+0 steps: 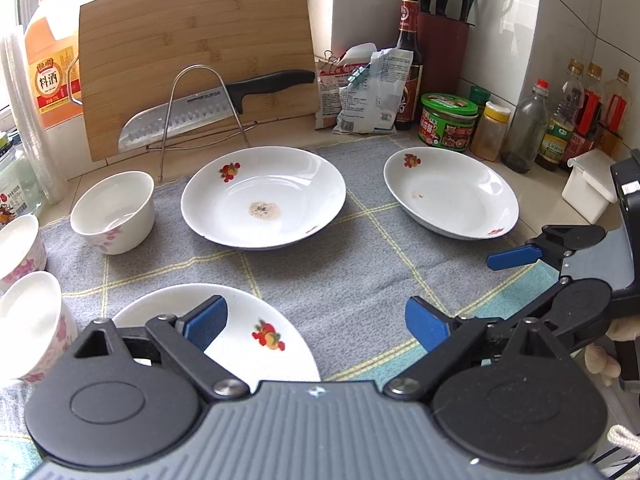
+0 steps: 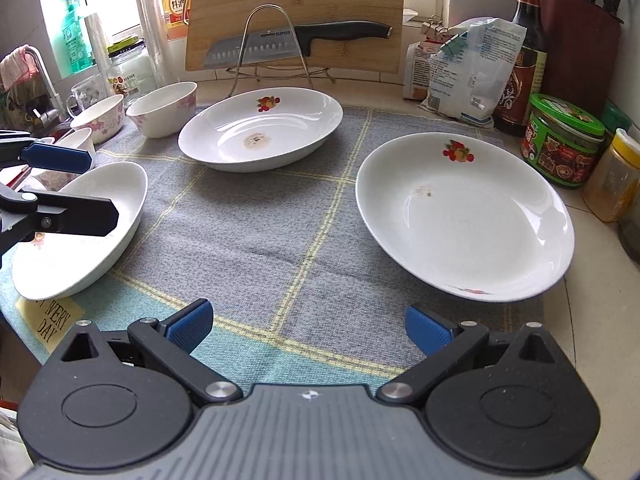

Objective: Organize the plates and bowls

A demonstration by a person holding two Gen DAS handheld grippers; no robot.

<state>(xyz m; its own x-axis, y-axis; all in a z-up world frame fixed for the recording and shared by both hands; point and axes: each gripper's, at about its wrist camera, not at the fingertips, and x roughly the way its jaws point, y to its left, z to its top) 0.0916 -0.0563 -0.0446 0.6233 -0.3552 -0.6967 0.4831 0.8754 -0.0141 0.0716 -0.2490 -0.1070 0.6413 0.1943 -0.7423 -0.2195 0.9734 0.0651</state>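
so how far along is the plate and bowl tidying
Nothing looks stacked: three plates, near, middle and right, lie apart on the cloth; bowls stand singly. Both grippers, left and right, are open and empty. All stacking remains.

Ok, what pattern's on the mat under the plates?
Grey mat with thin yellow check lines and a teal front edge; clearest in the right wrist view.

Knife [image 1: 216,106] against cutting board [image 1: 192,40]; jar [image 1: 448,120], sauce bottle [image 1: 408,60] nearby

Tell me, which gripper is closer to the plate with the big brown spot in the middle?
Neither is close. The left gripper hangs over the near plate; the right gripper is over bare cloth, the spotted plate beyond both.
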